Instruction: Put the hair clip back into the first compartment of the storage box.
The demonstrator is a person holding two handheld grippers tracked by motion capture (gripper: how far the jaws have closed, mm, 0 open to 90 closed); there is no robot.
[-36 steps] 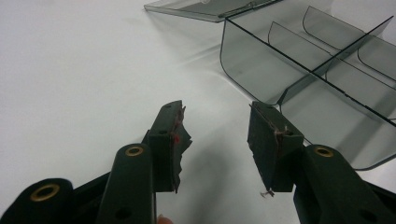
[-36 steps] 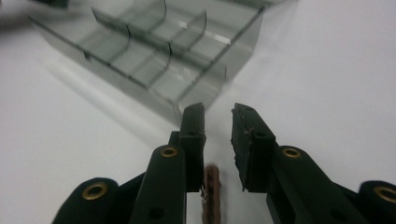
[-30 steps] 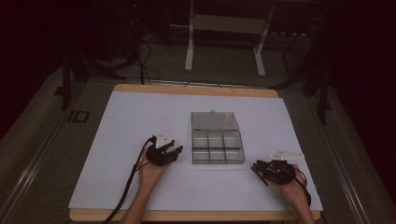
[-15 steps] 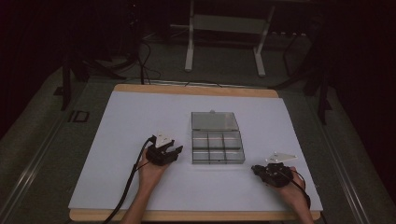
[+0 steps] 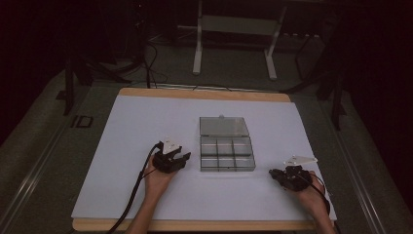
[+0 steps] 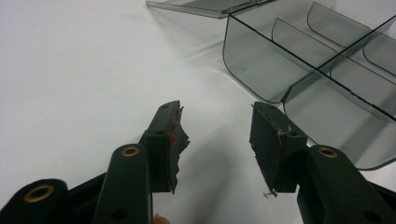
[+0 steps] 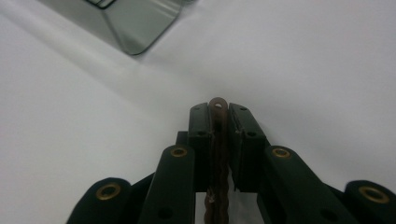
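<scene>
A: What does the right gripper (image 7: 218, 114) hold?

B: A thin brown ringed strip (image 7: 217, 140), clamped between its jaws, which have just been closing. One rounded end with a small hole juts past the jaw tips; the rest runs back between the pads. In the high view this gripper (image 5: 278, 174) sits low over the white mat (image 5: 146, 126), well apart from the mat's right edge and near its front edge.

A: And the left gripper (image 6: 217, 135)?

B: Released: its jaws stand apart with bare mat between them. It lies just beside the left wall of the compartment box (image 5: 227, 155).

A: Where is the box?

B: Mid-mat, its clear lid (image 5: 223, 126) folded flat behind it. In the right gripper view one rounded box corner (image 7: 140, 28) shows ahead, apart from the strip. Open mat lies left, behind and in front of the box.
</scene>
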